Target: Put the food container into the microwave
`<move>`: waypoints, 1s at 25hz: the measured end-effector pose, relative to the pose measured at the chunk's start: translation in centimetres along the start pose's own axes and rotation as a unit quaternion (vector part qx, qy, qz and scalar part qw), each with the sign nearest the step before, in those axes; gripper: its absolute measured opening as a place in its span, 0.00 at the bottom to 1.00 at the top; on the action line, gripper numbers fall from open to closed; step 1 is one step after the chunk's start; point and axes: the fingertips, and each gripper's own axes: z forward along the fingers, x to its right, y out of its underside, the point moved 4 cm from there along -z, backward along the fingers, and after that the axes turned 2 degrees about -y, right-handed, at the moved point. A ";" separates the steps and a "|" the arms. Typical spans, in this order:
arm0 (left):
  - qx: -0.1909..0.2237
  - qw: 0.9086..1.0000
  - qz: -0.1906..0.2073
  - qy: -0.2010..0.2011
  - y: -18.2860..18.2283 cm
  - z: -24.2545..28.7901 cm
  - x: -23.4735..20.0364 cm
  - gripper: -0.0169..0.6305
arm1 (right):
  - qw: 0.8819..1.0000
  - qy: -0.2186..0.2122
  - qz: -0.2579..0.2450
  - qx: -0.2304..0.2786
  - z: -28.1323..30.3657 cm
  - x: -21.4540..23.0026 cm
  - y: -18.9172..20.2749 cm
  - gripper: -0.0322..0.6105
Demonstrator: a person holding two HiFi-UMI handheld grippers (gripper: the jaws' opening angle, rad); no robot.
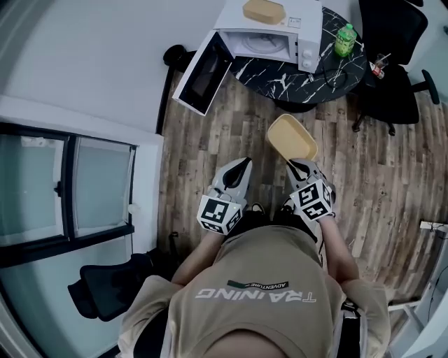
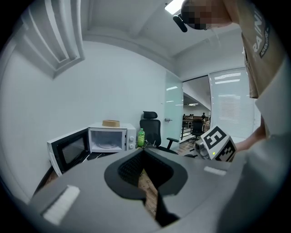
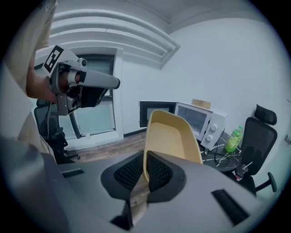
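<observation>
The right claw clamped the rim of the empty yellow food container; the left claw was closed on nothing; the microwave stood open.

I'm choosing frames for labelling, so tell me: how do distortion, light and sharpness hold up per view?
Head view: strong fisheye bending the window frame, even light, microwave crisp. Left gripper view: dark round vignette, ceiling lamp glaring, a mosaic patch at the top. Right gripper view: same vignette, food container sharp and evenly lit.
</observation>
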 end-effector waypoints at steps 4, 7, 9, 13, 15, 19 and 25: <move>-0.006 1.000 -0.007 -0.001 0.3 1.4 -1.5 0.03 | 1.000 -0.011 0.014 -0.011 1.9 0.6 0.4 0.09; -0.007 1.000 -0.013 0.009 0.9 2.6 -3.2 0.03 | 1.000 -0.004 0.012 -0.016 3.4 1.2 -0.4 0.09; -0.003 1.000 -0.013 0.019 1.0 3.3 -4.2 0.03 | 1.000 0.004 0.007 -0.022 4.0 1.6 -1.2 0.09; 0.021 0.999 0.007 0.040 -0.7 5.4 -6.8 0.03 | 1.000 0.017 0.010 -0.016 5.1 2.7 -4.1 0.09; 0.028 0.999 0.016 0.044 -1.7 6.5 -8.3 0.03 | 1.000 0.024 0.014 -0.015 5.9 3.3 -5.4 0.08; 0.024 0.998 0.021 0.059 -1.6 8.7 -11.8 0.03 | 0.999 0.034 0.026 -0.013 8.4 4.5 -7.9 0.09; 0.027 0.993 0.035 0.107 -1.8 11.9 -13.8 0.03 | 0.998 0.054 0.029 -0.026 10.6 6.4 -10.5 0.08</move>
